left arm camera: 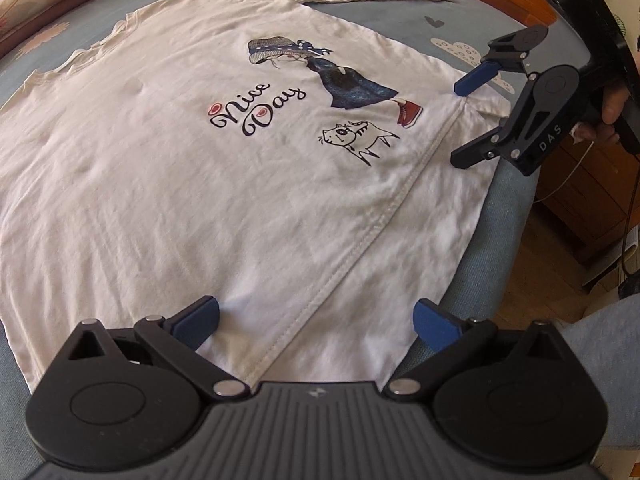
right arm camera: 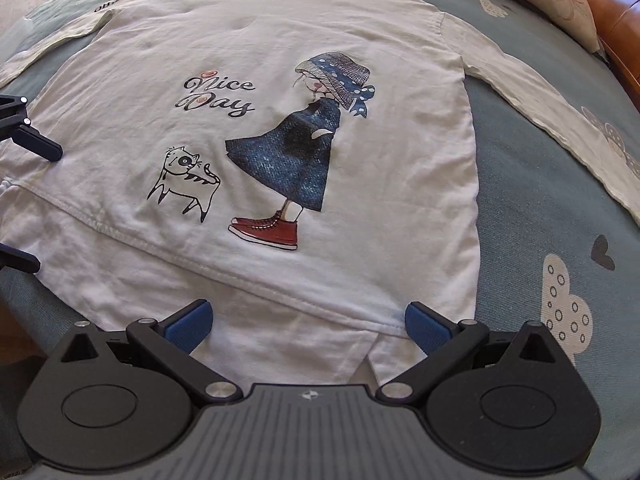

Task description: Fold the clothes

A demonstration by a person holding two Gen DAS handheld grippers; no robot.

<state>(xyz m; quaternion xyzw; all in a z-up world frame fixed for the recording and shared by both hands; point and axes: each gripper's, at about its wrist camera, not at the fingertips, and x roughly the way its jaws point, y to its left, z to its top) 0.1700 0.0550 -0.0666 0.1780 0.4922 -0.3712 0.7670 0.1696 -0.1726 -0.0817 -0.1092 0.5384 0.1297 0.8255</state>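
Observation:
A white long-sleeved shirt [left arm camera: 168,168] with a "Nice Day" print, a girl and a cat lies flat, front up, on a blue-grey bed cover [right arm camera: 532,200]. One sleeve [right arm camera: 560,120] stretches out to the right and the other sleeve [right arm camera: 44,48] to the left. My left gripper [left arm camera: 318,318] is open over the shirt's hem at one bottom corner, with nothing between its fingers. My right gripper [right arm camera: 310,320] is open over the hem near the other bottom corner. Each shows in the other's view: right gripper [left arm camera: 468,118], left gripper [right arm camera: 32,204].
The bed's front edge [left arm camera: 492,232] runs just beside the hem, with wooden furniture [left arm camera: 580,200] and floor beyond. A hand [left arm camera: 612,108] holds the right gripper. A patterned pillow [left arm camera: 44,4] lies at the far side. A wooden headboard [right arm camera: 612,12] stands at the far right.

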